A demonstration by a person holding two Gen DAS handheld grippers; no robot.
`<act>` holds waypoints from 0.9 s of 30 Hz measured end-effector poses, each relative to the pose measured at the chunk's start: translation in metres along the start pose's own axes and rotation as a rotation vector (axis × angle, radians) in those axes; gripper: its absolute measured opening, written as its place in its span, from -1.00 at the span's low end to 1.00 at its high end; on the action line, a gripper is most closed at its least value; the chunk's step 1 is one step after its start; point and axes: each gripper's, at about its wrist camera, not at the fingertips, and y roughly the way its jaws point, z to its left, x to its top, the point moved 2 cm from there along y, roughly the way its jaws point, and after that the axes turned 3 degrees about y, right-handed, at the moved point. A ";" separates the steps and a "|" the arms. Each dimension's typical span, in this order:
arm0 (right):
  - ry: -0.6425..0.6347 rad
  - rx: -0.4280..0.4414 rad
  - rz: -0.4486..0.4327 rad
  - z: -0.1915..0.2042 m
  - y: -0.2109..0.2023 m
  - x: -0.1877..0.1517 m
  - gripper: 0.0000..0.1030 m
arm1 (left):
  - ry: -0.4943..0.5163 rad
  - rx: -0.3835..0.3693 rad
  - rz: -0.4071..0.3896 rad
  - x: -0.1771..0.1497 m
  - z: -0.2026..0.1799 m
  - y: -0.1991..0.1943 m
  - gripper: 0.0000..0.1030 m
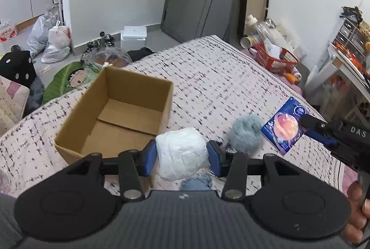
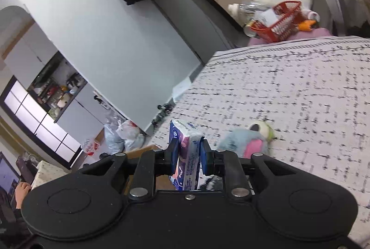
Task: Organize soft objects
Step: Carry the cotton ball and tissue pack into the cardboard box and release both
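My left gripper (image 1: 181, 154) is shut on a white crumpled soft bundle (image 1: 181, 153), held just above the bedspread beside the near right corner of an open, empty cardboard box (image 1: 115, 117). My right gripper (image 2: 189, 154) is shut on a dark blue tissue pack (image 2: 186, 152); in the left wrist view the same tissue pack (image 1: 284, 125) hangs at the right in the right gripper (image 1: 308, 127). A grey-blue plush toy (image 1: 246, 133) lies on the bed between the two grippers. The right wrist view shows the plush toy (image 2: 245, 141) with a pink patch and a greenish head.
The patterned bedspread (image 1: 219, 78) covers the bed. A red basket (image 1: 275, 57) with bottles and clutter stands past the bed's far right corner. Plastic bags (image 1: 53, 38), a white box (image 1: 134, 36) and a green cushion (image 1: 67, 80) lie on the floor to the left.
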 end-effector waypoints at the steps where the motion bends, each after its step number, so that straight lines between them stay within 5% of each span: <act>1: -0.012 0.009 -0.005 0.004 0.002 0.000 -0.62 | 0.000 0.003 -0.004 0.003 0.003 0.000 -0.11; 27: -0.108 0.096 0.075 0.088 0.074 -0.027 -0.62 | -0.088 0.055 0.047 0.028 0.101 0.046 -0.10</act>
